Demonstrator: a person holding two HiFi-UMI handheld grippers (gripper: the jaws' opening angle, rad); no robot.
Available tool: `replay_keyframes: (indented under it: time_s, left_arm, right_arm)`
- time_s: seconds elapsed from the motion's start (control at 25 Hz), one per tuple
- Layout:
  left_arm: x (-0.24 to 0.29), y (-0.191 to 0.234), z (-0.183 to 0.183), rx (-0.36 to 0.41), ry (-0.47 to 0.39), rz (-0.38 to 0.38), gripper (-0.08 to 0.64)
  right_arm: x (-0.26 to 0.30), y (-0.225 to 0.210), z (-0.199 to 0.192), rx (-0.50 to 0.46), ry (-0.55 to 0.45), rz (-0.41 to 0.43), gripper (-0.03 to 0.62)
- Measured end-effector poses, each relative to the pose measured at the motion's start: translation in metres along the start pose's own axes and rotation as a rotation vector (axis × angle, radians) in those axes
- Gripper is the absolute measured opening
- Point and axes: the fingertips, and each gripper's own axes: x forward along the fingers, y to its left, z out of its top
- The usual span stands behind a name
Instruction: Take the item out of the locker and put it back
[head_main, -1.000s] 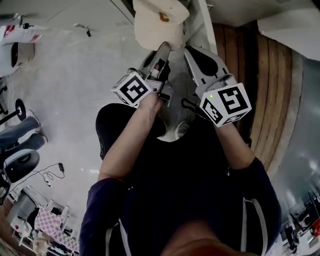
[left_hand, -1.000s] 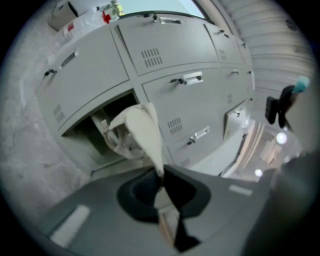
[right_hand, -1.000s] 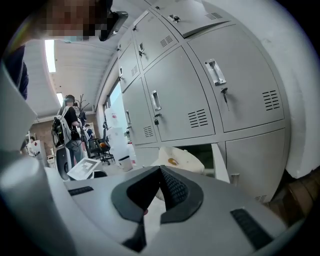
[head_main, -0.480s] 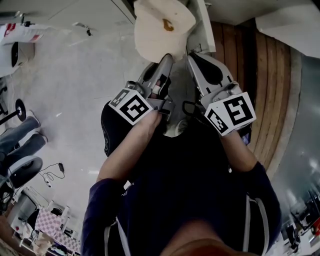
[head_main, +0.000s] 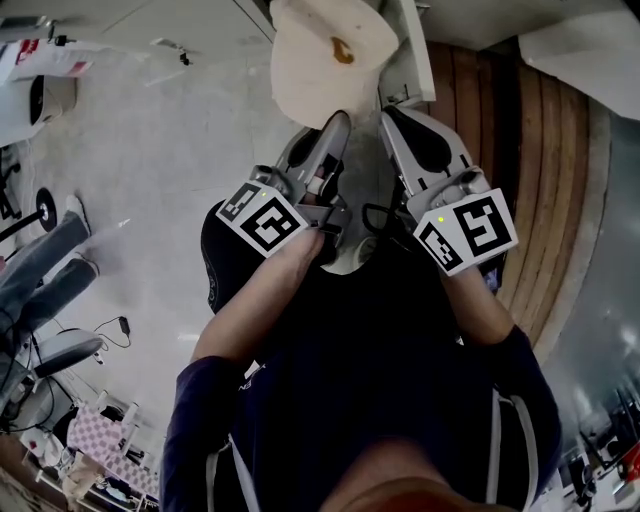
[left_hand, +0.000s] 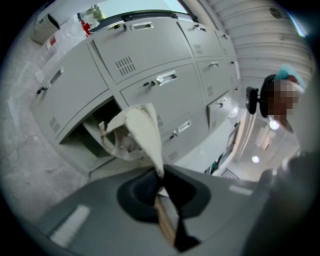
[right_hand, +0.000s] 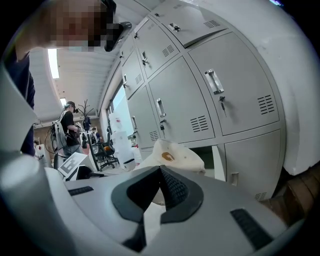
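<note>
Cap (left_hand: 140, 131) pinched in left claw (left_hand: 161, 176).

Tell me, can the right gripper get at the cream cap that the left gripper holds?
Probably yes. The cap sits just ahead of the right gripper with nothing between, though its jaws are together and must open first.

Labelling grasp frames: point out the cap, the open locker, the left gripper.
cap (head_main: 315, 70): head view, cream crown.
open locker (left_hand: 82, 140): left gripper view, dark inside of the compartment.
left gripper (left_hand: 161, 174): left gripper view, jaw tips pinching the cap.
</note>
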Motion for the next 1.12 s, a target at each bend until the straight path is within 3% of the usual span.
replay_keyframes:
  time_s: [1.12]
  left_arm:
    - [-0.002,0.007,-0.013,-0.046,-0.017,0.016,0.018]
  right_arm:
    - [-0.006,0.006,-0.002,-0.017,-0.019,0.011,0.003]
